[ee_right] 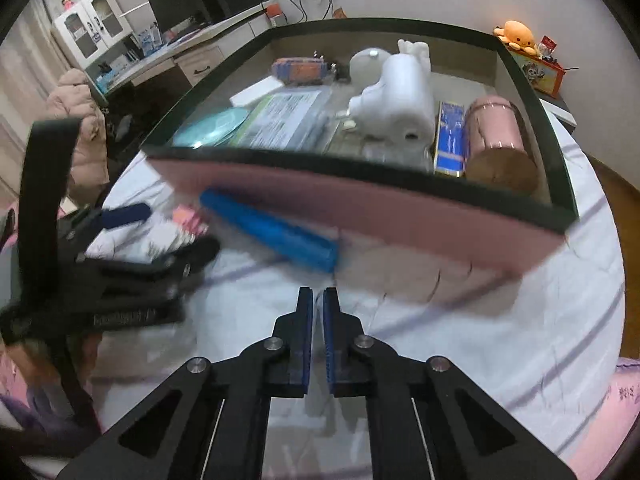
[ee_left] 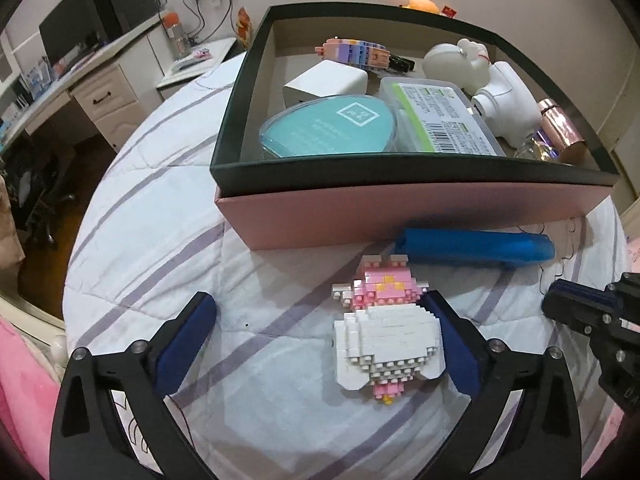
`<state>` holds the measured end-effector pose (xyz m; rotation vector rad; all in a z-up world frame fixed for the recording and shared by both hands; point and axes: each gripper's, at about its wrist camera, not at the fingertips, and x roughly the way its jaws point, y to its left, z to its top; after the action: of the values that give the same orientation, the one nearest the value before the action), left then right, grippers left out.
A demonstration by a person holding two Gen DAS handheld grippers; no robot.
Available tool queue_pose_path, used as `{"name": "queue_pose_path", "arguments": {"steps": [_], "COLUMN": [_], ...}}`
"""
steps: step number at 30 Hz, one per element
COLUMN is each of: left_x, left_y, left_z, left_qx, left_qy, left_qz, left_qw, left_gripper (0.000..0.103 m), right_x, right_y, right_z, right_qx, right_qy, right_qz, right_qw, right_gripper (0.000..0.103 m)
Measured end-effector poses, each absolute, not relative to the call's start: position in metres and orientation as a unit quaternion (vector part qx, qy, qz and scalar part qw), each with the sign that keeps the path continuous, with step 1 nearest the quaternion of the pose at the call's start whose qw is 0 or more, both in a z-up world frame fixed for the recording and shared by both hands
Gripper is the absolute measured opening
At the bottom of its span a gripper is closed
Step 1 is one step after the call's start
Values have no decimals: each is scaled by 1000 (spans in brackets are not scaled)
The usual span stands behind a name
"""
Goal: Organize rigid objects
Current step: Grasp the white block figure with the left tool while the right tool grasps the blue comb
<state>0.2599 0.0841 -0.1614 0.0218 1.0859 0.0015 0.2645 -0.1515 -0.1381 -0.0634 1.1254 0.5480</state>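
A pink and white brick figure (ee_left: 384, 336) lies on the striped bedsheet, between the wide-apart fingers of my left gripper (ee_left: 318, 300). It lies close against the right pad (ee_left: 452, 340) and far from the left one, so this gripper is open. A blue tube (ee_left: 476, 246) lies beyond it, against the pink box wall (ee_left: 400, 216). My right gripper (ee_right: 318, 296) hovers over the bare sheet short of the blue tube (ee_right: 272, 232), shut with nothing between its pads. In the blurred right wrist view the left gripper (ee_right: 172, 230) appears at the left.
The pink box with the dark rim (ee_right: 360, 208) holds a teal oval case (ee_left: 328, 126), a white cube (ee_left: 324, 82), a clear labelled box (ee_left: 440, 120), white toy figures (ee_left: 480, 76) and a pink bottle (ee_right: 496, 136). A desk (ee_left: 92, 80) stands beyond the bed at the left.
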Motion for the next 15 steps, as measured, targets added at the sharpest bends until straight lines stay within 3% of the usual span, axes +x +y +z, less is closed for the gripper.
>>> {"name": "queue_pose_path", "arguments": {"steps": [3, 6, 8, 10, 12, 15], "left_x": [260, 260, 261, 261, 259, 258], "left_y": [87, 91, 94, 95, 100, 101], "left_z": [-162, -163, -163, -163, -162, -163], "left_qx": [13, 9, 6, 12, 1, 2], "left_qy": [518, 523, 526, 528, 528, 528], "left_qz": [1, 0, -2, 8, 6, 7], "left_qw": [855, 852, 850, 849, 849, 849], "left_gripper": [103, 103, 103, 103, 103, 103], "right_x": [269, 279, 285, 290, 291, 293], "right_y": [-152, -140, -124, -104, -100, -112], "right_z": [-132, -120, -118, -123, -127, -132], "right_qx": [-30, -56, -82, -113, -112, -82], "right_qy": [510, 481, 469, 476, 481, 500], "right_qz": [248, 258, 288, 319, 326, 315], "right_qw": [823, 836, 831, 812, 806, 803], "right_gripper": [6, 16, 39, 48, 48, 34]}}
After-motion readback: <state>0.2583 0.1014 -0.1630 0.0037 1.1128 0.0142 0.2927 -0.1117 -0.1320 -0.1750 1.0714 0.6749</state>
